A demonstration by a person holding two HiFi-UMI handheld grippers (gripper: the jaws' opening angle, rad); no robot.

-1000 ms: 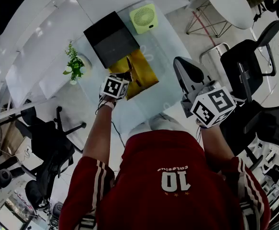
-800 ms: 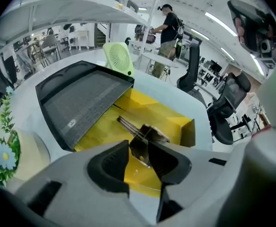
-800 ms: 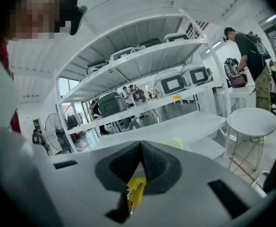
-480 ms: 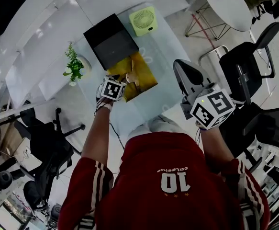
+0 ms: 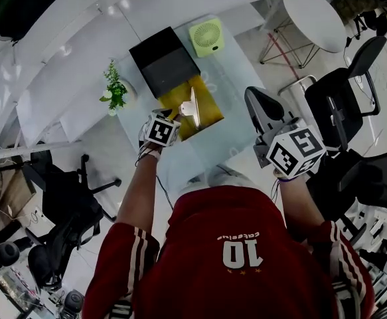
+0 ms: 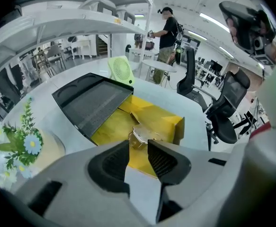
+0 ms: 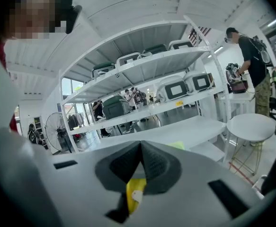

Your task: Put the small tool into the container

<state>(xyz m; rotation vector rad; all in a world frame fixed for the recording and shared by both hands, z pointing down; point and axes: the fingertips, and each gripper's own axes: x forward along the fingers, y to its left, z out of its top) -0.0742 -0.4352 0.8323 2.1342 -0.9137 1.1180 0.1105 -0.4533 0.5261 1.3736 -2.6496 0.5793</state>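
The small silver tool lies inside the open yellow container on the glass table. In the left gripper view it rests on the yellow floor as a pale metal piece just beyond my jaws. My left gripper hangs at the container's near edge; its jaws have just been opening and stand open with nothing between them. My right gripper is held off to the right of the container, away from it, pointing at white shelves. Its jaws are shut on nothing.
The container's black lid lies open behind it. A green fan and a potted plant stand on the table. Office chairs and a round white table are at the right.
The tool was at the left gripper's tips over the container; now it lies loose inside. The left gripper has let go and drawn back a little. The right gripper stays shut.
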